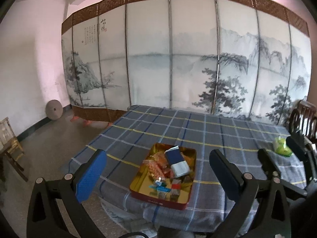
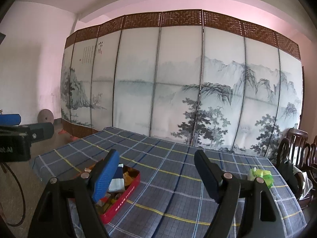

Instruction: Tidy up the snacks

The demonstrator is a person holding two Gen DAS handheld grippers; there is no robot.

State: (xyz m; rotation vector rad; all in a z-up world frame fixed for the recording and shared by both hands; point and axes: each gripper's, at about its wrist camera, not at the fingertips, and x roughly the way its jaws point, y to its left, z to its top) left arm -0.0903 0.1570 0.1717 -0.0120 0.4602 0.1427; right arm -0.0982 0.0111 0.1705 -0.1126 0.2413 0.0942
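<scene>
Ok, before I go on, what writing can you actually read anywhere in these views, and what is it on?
"TOFFEE": white print on the side of the red tin; the characters before it are too blurred to read.
"ot AI": partial white print on the left gripper's black body, cut off by the frame edge.
Calligraphy on the folding screen: too small to read.
Front of the tin in the left wrist view: faint print, unreadable.
Green snack bag: no legible text.
</scene>
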